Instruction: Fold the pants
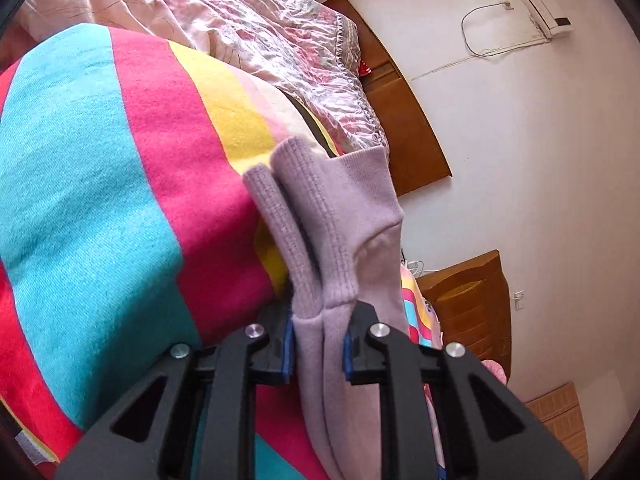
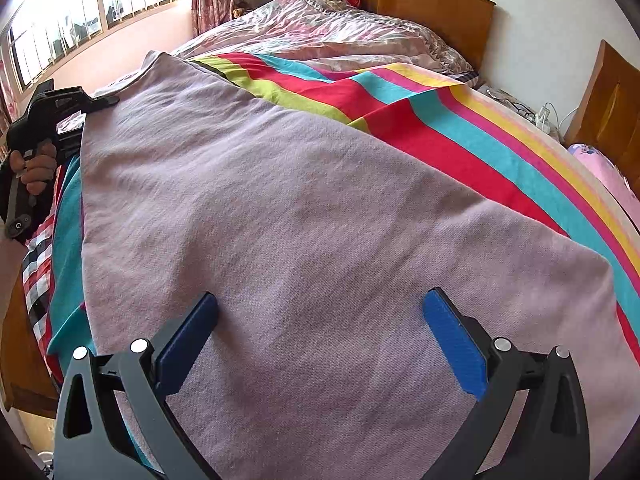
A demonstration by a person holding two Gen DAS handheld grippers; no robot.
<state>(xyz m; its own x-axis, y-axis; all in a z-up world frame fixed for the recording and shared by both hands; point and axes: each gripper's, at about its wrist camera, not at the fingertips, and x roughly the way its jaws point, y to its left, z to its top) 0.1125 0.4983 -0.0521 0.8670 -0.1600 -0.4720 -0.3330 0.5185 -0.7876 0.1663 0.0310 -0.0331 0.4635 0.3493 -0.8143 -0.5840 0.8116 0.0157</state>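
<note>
Lilac knit pants (image 2: 280,220) lie spread over a striped bedspread (image 2: 460,128), filling most of the right wrist view. My right gripper (image 2: 322,300) hovers open just above them, its blue pads (image 2: 452,332) wide apart with only flat cloth beneath. In the left wrist view the pants' two ribbed cuffs (image 1: 304,216) stick up side by side between the fingers, and my left gripper (image 1: 320,320) is shut on the pants just below the cuffs. That same left gripper (image 2: 102,101) shows at the far left edge of the cloth, held by a hand (image 2: 36,164).
A crumpled pink quilt (image 2: 340,28) lies at the head of the bed against a wooden headboard (image 2: 432,4). A wooden nightstand (image 2: 612,92) with cables stands to the right. Windows (image 2: 80,8) line the left wall. Checked fabric (image 2: 36,276) hangs at the bed's left edge.
</note>
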